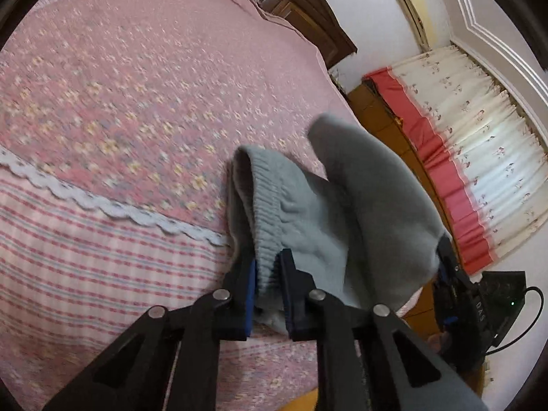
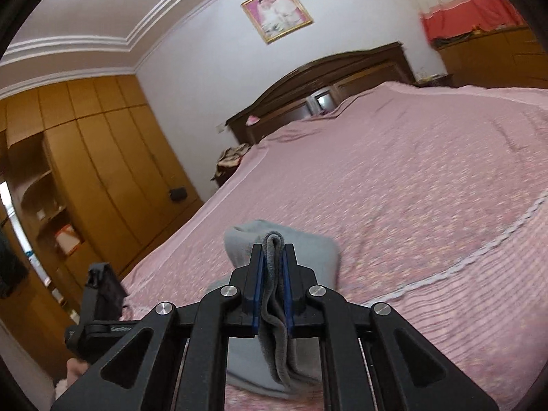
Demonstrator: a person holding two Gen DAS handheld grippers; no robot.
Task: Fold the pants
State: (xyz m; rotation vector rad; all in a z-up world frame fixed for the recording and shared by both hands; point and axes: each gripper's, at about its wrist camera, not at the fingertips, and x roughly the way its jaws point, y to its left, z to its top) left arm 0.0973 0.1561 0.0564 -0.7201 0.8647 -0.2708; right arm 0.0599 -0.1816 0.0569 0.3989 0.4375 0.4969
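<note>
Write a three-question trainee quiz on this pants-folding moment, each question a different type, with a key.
1. True or false: the left gripper is shut on the ribbed waistband of the grey pants.
2. The right gripper is: A) open, B) shut on the pants, C) shut on the bedspread.
3. Fill in: the pants hang over a ____ bedspread.

Key: 1 true; 2 B; 3 pink.

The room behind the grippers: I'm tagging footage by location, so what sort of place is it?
A home bedroom, most likely: a large bed with a pink bedspread and dark wooden headboard, a built-in wooden wardrobe, and a framed portrait on the wall.
</note>
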